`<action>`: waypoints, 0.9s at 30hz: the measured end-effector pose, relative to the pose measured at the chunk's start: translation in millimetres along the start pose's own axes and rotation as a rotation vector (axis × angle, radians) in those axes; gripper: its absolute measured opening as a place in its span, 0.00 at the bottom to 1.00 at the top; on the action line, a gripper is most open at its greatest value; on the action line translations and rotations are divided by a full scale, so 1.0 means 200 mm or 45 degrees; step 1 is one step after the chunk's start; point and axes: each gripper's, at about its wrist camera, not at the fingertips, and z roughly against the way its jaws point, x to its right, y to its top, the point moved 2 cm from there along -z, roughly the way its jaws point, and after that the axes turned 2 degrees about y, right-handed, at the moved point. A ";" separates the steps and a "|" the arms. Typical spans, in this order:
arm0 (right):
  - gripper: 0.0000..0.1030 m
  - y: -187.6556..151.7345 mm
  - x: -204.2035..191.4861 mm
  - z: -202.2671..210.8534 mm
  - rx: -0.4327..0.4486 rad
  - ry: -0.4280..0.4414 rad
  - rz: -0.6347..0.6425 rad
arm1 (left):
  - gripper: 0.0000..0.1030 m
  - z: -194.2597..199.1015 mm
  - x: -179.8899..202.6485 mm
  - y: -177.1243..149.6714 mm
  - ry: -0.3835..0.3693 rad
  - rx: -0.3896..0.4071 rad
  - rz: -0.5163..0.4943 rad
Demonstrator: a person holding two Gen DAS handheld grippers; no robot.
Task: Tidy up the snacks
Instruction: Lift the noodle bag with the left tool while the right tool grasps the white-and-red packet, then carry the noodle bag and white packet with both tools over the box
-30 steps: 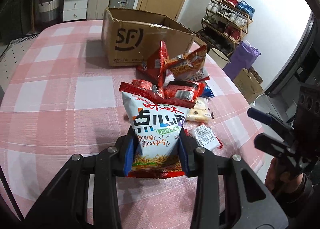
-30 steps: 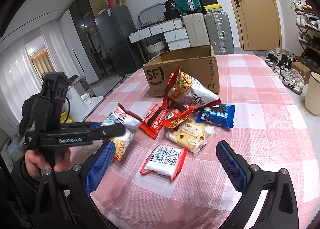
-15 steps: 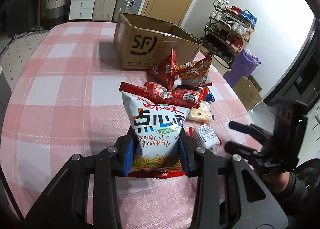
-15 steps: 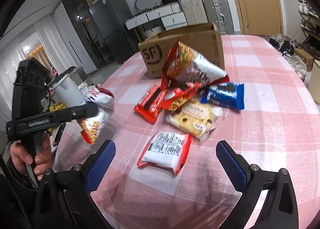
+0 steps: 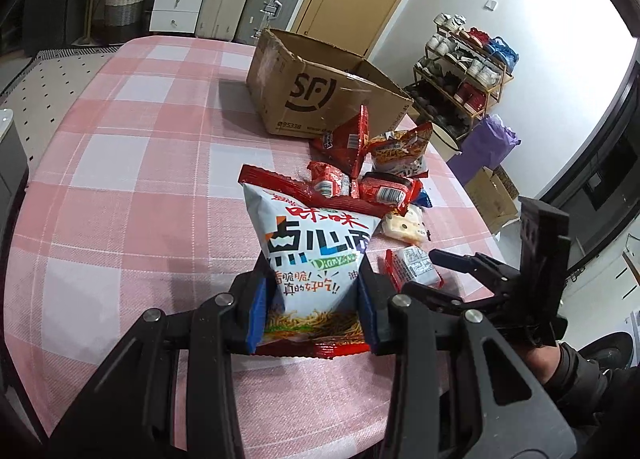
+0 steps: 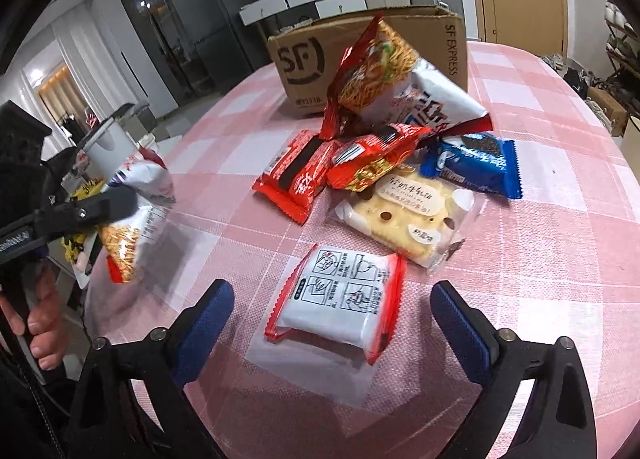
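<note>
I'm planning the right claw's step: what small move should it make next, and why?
Probably lower the right claw a little further and finish closing on the white packet with red edges. Its jaws are closing, the packet lies flat between them untouched, and the left claw already holds the noodle snack bag.

The cardboard box [image 6: 368,59] shows "SF", "SF EXPRESS" and "95338". The noodle snack bag [image 5: 316,255] reads "点心面" and "Diary".
</note>
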 end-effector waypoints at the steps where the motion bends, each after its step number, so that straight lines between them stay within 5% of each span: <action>1: 0.84 0.00 -0.01 -0.01 -0.015 -0.002 0.009 | 0.33 0.01 -0.01 0.00 0.000 0.004 0.006; 4: 0.77 0.00 -0.03 -0.04 -0.022 -0.045 0.034 | 0.33 0.03 -0.03 0.00 0.001 0.018 0.029; 5: 0.64 0.00 -0.04 -0.04 -0.023 -0.067 0.058 | 0.33 0.04 -0.04 0.00 -0.001 0.019 0.038; 8: 0.53 0.00 -0.06 -0.05 -0.024 -0.069 0.091 | 0.33 0.05 -0.07 -0.01 -0.003 0.010 0.067; 27: 0.51 0.07 -0.11 0.14 0.125 0.069 0.062 | 0.33 0.09 0.00 0.00 0.035 0.015 0.034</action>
